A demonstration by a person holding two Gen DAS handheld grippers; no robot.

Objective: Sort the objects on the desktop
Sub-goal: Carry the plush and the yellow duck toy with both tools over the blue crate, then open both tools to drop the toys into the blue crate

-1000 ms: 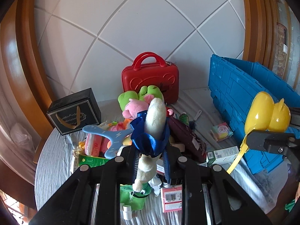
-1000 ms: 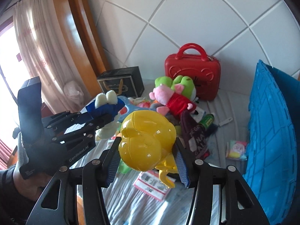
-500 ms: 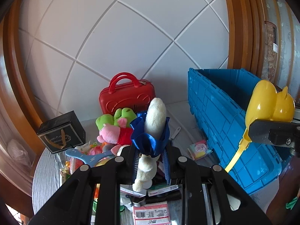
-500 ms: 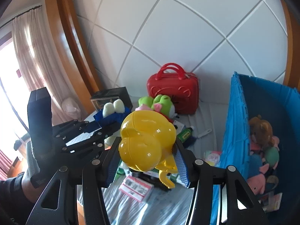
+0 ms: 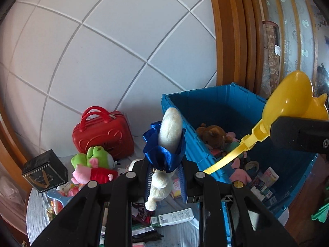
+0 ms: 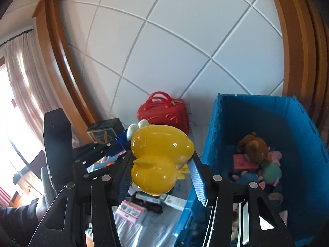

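Above the blue bin (image 6: 222,127), our right gripper (image 6: 160,177) is pinching a glossy yellow duck (image 6: 160,154); our left gripper (image 5: 164,173) is squeezing a fuzzy white plush (image 5: 170,127) in blue satin.

Yellow toy (image 6: 160,158): glossy, smooth hard plastic with bright highlights. White plush (image 5: 164,154): fuzzy pile, wrapped in shiny blue satin cloth (image 5: 164,154). Blue crate (image 6: 257,113): ribbed matt plastic; red case (image 5: 102,133): moulded semi-gloss plastic; frame (image 6: 67,72): varnished wood.
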